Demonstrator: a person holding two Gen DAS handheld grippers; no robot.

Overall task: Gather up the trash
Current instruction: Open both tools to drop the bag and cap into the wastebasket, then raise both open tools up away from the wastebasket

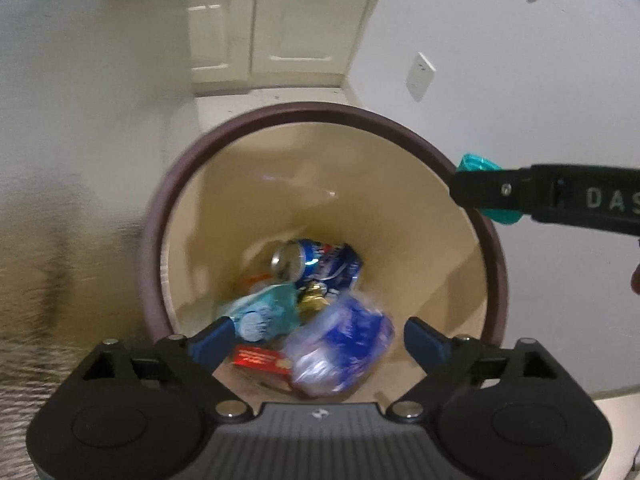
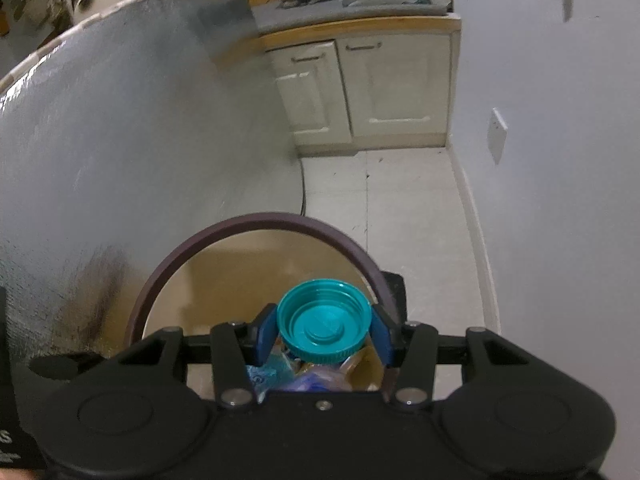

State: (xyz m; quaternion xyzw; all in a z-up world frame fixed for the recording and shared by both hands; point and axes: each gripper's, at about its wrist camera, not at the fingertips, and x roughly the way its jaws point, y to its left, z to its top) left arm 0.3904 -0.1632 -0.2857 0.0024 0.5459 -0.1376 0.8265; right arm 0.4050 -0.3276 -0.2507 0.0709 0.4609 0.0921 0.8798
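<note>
Now the right gripper (image 2: pixel 324 330), clamping the teal lid (image 2: pixel 323 316), should clear the bin (image 2: pixel 256 222) rim before releasing, while the left gripper (image 1: pixel 320 340) hangs wide and empty.

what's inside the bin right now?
Inside the bin: a crushed blue can, a light-blue packet, a blue-and-white wrapper, a red carton and something gold. Anything beneath that pile is covered.

Below me, the pale tiled floor (image 2: pixel 404 216) carries the round purple-rimmed bin (image 2: pixel 280 220), standing beside the wall, with cream cabinets (image 2: pixel 360 92) resting on it farther off.
</note>
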